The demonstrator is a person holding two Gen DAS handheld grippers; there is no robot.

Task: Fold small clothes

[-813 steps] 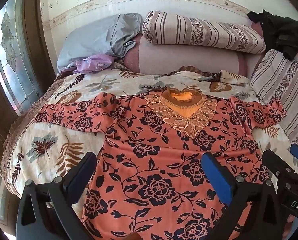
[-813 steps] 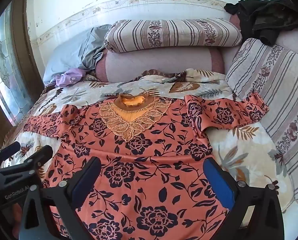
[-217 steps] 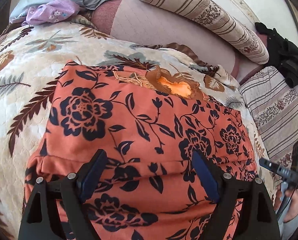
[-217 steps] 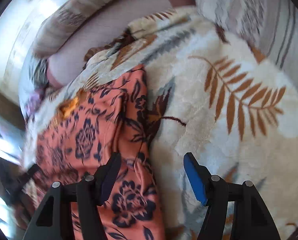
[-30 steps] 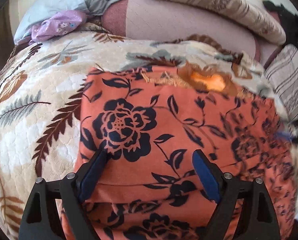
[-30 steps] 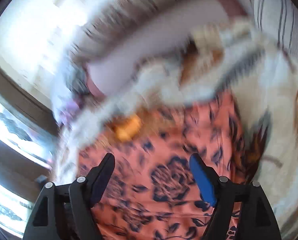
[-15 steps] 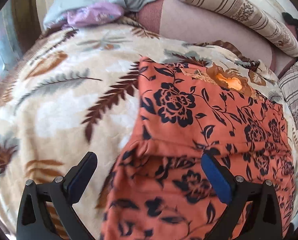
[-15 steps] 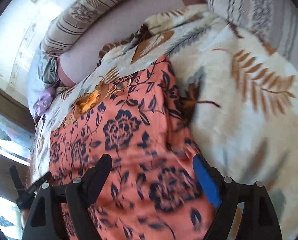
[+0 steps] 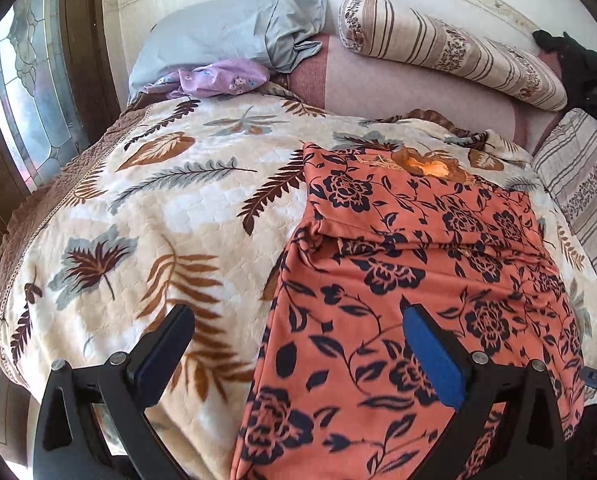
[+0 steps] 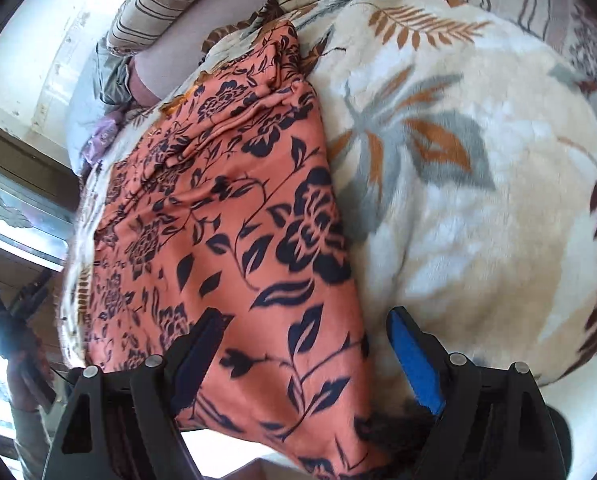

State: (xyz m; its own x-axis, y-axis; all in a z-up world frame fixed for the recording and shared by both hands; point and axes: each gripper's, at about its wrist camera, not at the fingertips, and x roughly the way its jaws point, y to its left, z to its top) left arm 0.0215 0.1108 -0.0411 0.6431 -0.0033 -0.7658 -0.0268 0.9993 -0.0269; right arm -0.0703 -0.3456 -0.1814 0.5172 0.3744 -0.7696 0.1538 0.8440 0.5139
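An orange garment with dark flowers lies on the bed as a long strip, both sleeves folded in, its embroidered neck at the far end. It also shows in the right wrist view. My left gripper is open above the garment's lower left edge, holding nothing. My right gripper is open over the garment's lower right edge near the hem, holding nothing. The hem hangs over the bed's front edge.
A cream blanket with leaf prints covers the bed. A grey pillow, a purple cloth and a striped bolster lie at the head. Dark clothes sit at the far right. A window is on the left.
Both grippers have pulled back toward the foot of the bed and the hem. The garment lies as before. Both stay open.
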